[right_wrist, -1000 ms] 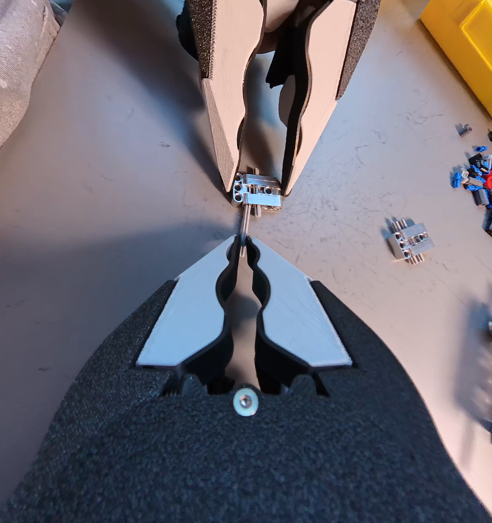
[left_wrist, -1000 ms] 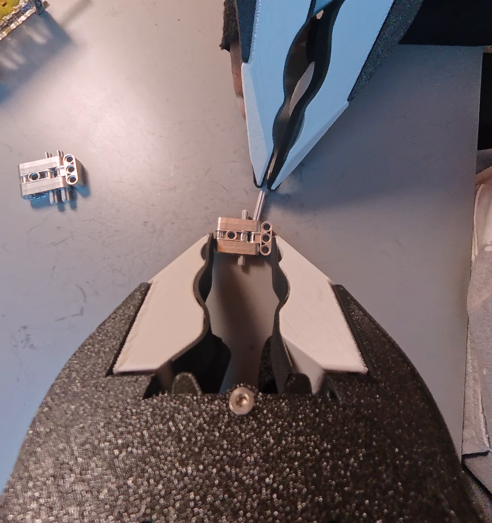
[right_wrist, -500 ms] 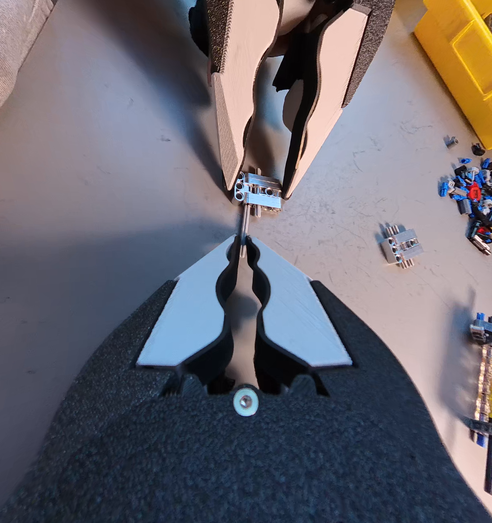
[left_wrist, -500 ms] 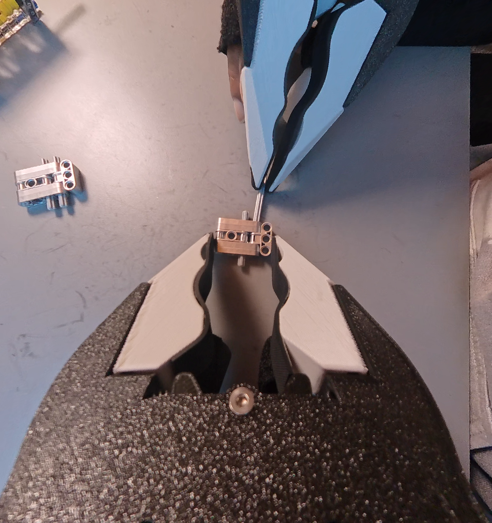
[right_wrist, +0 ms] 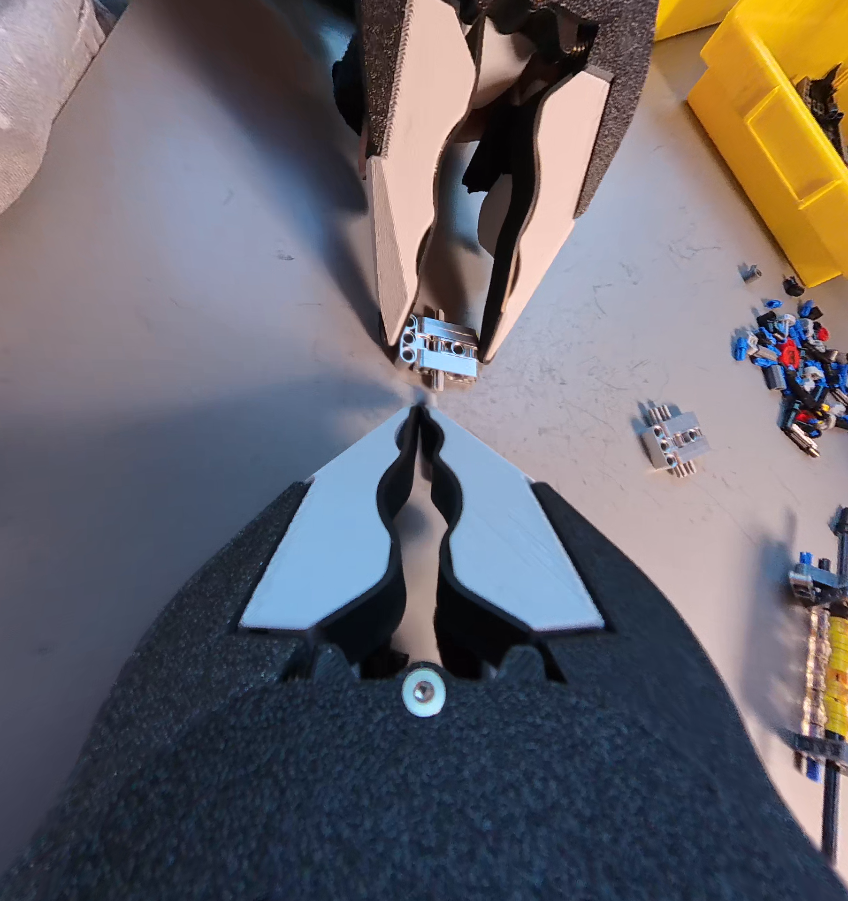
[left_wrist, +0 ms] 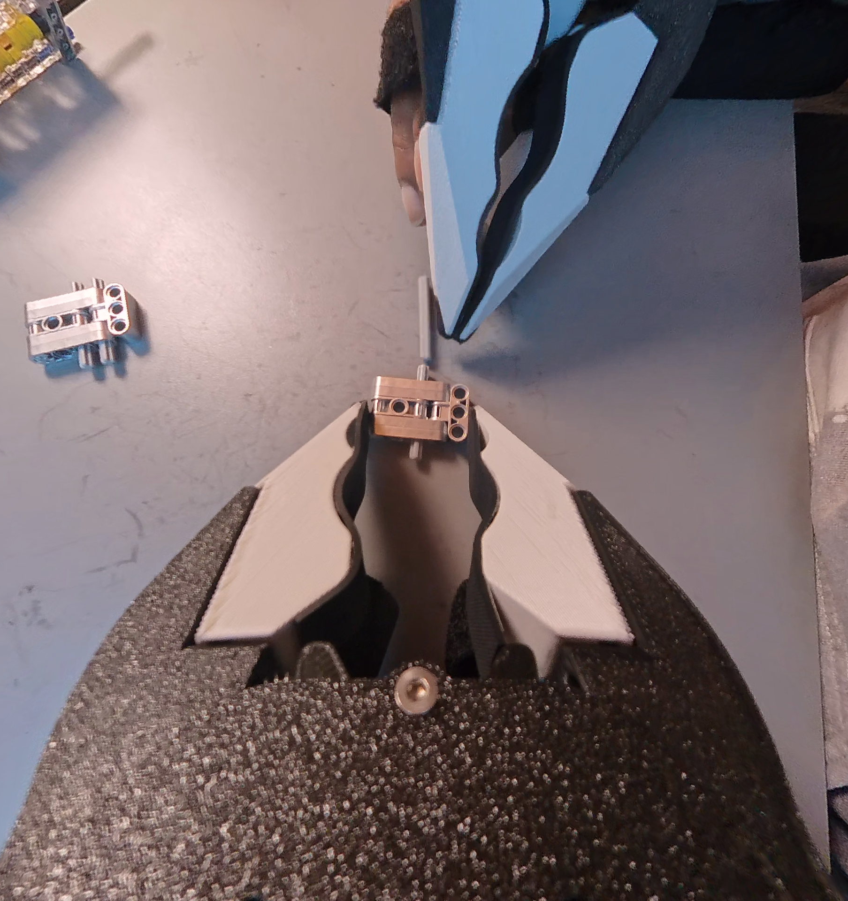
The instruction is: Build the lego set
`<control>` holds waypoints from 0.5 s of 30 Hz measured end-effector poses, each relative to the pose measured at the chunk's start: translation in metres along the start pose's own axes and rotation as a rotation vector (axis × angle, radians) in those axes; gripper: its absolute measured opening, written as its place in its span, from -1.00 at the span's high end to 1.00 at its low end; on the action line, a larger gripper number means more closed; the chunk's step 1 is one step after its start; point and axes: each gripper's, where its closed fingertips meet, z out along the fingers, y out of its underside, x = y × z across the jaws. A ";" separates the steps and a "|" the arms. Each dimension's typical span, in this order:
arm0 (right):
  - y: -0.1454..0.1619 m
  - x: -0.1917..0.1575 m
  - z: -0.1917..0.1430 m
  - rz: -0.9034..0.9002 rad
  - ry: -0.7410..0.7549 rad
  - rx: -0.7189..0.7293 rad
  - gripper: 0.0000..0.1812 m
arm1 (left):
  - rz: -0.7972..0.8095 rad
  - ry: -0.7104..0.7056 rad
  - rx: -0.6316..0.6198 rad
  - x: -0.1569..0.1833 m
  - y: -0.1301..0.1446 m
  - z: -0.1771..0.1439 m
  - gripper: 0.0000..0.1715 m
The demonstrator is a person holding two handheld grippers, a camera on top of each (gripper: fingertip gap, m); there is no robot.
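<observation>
One small grey brick assembly (left_wrist: pixel 419 414), ribbed plastic with round pin holes, sits clamped between the left claw's (left_wrist: pixel 418 420) pale, wavy-edged fingertips just above the scuffed grey surface (left_wrist: pixel 227 205). A thin grey axle (left_wrist: pixel 423 319) lies just beyond it, beside the right claw (right_wrist: pixel 419 407), whose tips meet, gripping nothing visible. A matching assembly (left_wrist: pixel 78 322) rests well apart.

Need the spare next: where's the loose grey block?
The spare block lies on the table at far left in the left wrist view; in the right wrist view it sits mid-right, just left of the pile of small blue parts.
</observation>
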 end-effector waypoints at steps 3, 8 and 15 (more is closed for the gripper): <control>-0.001 -0.005 0.007 -0.023 -0.006 -0.025 1.00 | 0.004 0.001 0.001 0.001 -0.001 0.002 0.55; -0.002 0.005 -0.004 0.021 0.031 0.013 1.00 | -0.006 -0.010 0.010 0.001 -0.002 0.002 0.55; 0.033 0.030 -0.014 0.205 0.047 -0.080 0.73 | -0.006 -0.022 0.007 -0.001 -0.003 0.003 0.55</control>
